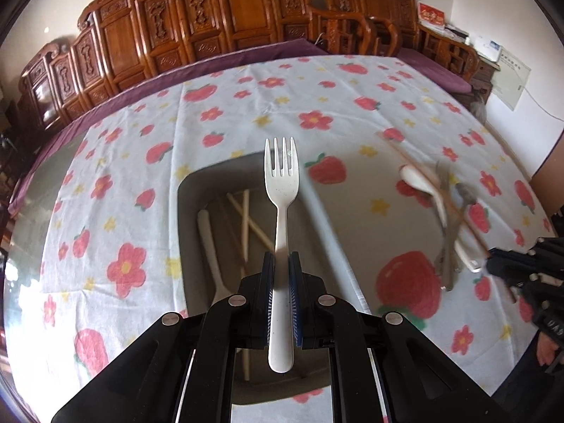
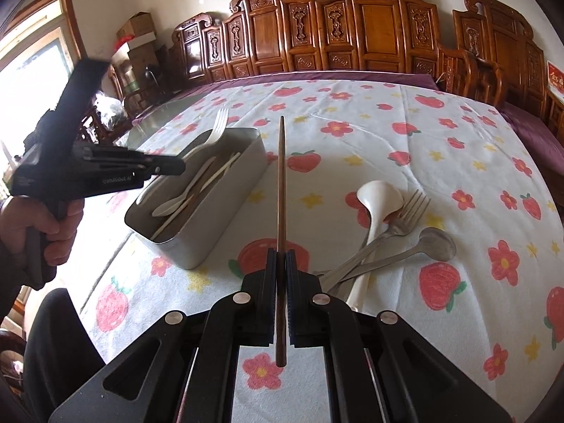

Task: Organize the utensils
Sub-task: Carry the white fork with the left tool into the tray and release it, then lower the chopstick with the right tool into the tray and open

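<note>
White plastic fork, lightly speckled, tines pointing far, clamped by its handle in the left gripper, hovering over the grey bin. Dark brown chopstick pinched upright in the right gripper, right of that bin. Right of both: white spoon, metal fork, metal spoon, overlapping. Bin contents partly hidden.

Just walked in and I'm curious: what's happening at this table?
A person is sorting utensils into a grey rectangular bin. The left tongs hold a white plastic fork above it; the right tongs grip a brown wooden chopstick. A white ladle-style spoon, metal fork and metal spoon lie on the tablecloth.
</note>
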